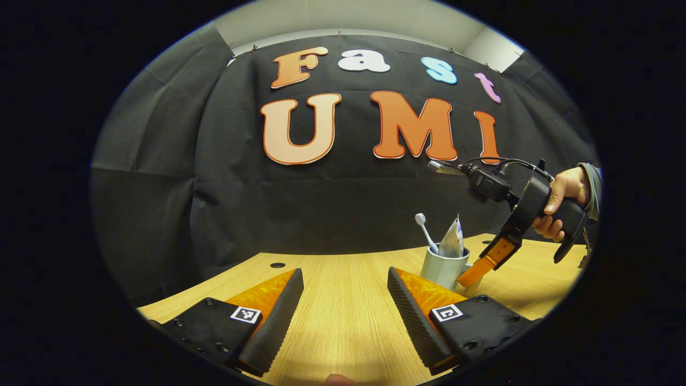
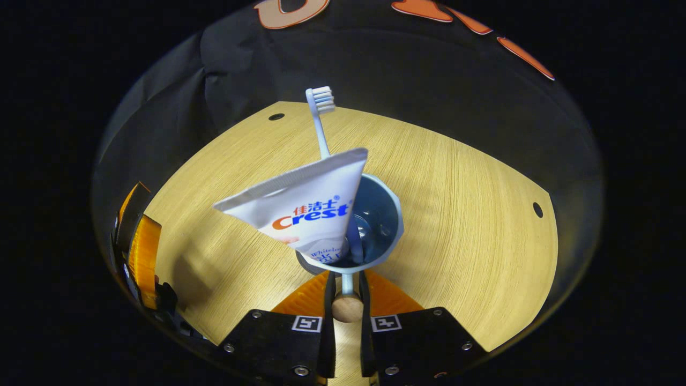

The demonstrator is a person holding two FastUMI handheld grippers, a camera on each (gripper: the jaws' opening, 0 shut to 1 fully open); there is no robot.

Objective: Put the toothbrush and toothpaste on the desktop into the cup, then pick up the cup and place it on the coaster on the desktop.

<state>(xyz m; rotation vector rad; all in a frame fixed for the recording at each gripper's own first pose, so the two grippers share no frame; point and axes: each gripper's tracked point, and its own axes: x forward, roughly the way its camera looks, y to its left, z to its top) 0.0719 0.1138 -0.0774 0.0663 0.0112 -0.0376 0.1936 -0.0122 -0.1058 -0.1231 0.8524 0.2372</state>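
A pale grey cup stands upright on the wooden desktop, right of centre in the left gripper view. Its base is hidden behind my left gripper's right finger. A white toothbrush and a white toothpaste tube stick up out of it. My left gripper hovers open low over the desktop, nothing between its fingers. A hand holds my right gripper slanting down to the cup's right side. In the right gripper view the cup is seen from above, holding the toothpaste and toothbrush. My right gripper is shut on the cup's handle.
The desktop has small dark cable holes near its back edge and black cloth behind. My left gripper's orange finger shows at the left rim of the right gripper view, a short way from the cup.
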